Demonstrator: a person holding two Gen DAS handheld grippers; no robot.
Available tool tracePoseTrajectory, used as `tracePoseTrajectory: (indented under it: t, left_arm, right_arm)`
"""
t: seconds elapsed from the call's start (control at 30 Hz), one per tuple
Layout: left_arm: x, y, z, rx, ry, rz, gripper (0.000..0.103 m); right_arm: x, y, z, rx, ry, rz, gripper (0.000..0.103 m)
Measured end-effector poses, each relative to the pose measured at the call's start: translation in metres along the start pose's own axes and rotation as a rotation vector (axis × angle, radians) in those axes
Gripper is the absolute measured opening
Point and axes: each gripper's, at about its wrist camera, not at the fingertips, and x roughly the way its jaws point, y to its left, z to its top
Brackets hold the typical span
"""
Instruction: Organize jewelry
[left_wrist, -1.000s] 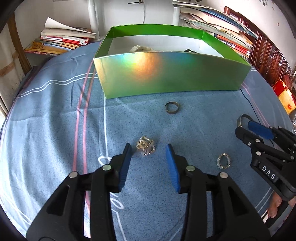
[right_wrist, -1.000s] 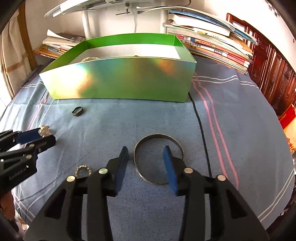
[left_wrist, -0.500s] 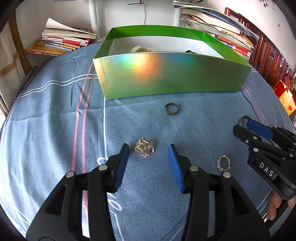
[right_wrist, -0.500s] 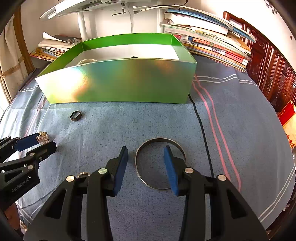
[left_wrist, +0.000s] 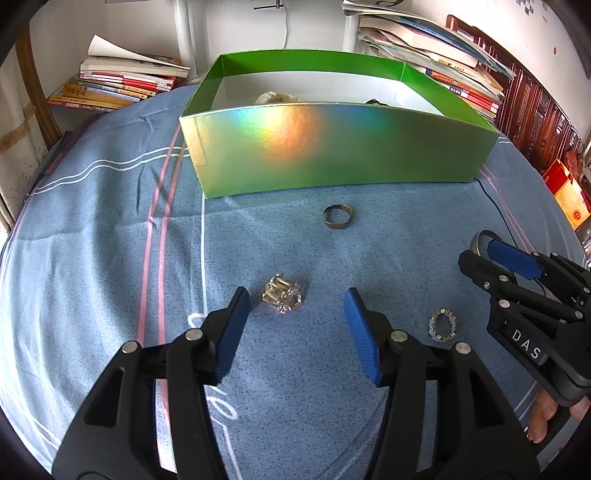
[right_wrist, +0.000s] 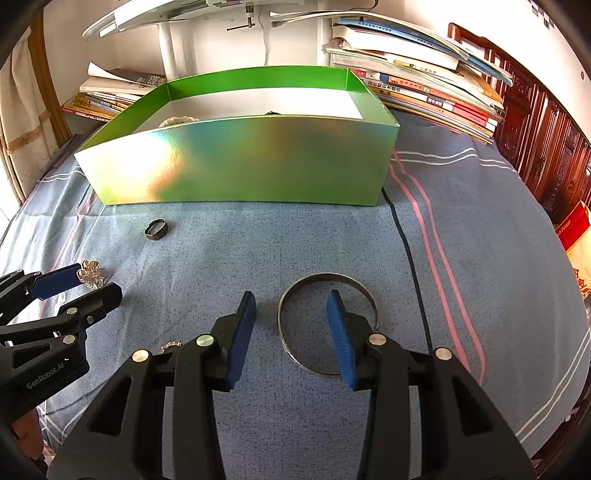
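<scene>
A green holographic box (left_wrist: 332, 147) stands at the back of the blue cloth, also in the right wrist view (right_wrist: 243, 166). My left gripper (left_wrist: 295, 314) is open just short of a crystal brooch (left_wrist: 282, 294), which shows too in the right wrist view (right_wrist: 89, 278). My right gripper (right_wrist: 291, 321) is open over a silver bangle (right_wrist: 327, 325); its right finger stands inside the hoop. A dark band ring (left_wrist: 338, 216) lies before the box, also in the right wrist view (right_wrist: 156, 229). A small beaded ring (left_wrist: 442, 325) lies between the grippers.
Stacks of books (left_wrist: 110, 85) stand behind the box on the left and more books (right_wrist: 424, 85) on the right. A white pale item (left_wrist: 275, 98) lies inside the box. Dark wooden furniture (right_wrist: 543, 147) is at the right. A black cable (right_wrist: 406, 251) crosses the cloth.
My left gripper has opened wider and drawn back slightly from the brooch. My right gripper has stayed open over the bangle and pulled back a little.
</scene>
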Motion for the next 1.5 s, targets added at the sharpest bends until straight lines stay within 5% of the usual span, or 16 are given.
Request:
tracePoseTrajectory:
  t: [0.77,1.03,1.5]
  left_arm:
    - [0.005,0.000,0.004,0.004,-0.004,0.022,0.059]
    - [0.002,-0.001,0.004,0.011,-0.012,0.029,0.021]
    - [-0.005,0.015,-0.003,-0.018,0.002,0.052,0.022]
  right_arm:
    - [0.000,0.001,0.001,-0.002,-0.002,0.007,0.042]
    - [-0.002,0.006,0.001,-0.028,0.000,0.057,0.016]
    - [-0.011,0.015,-0.010,-0.093,0.023,0.136,0.016]
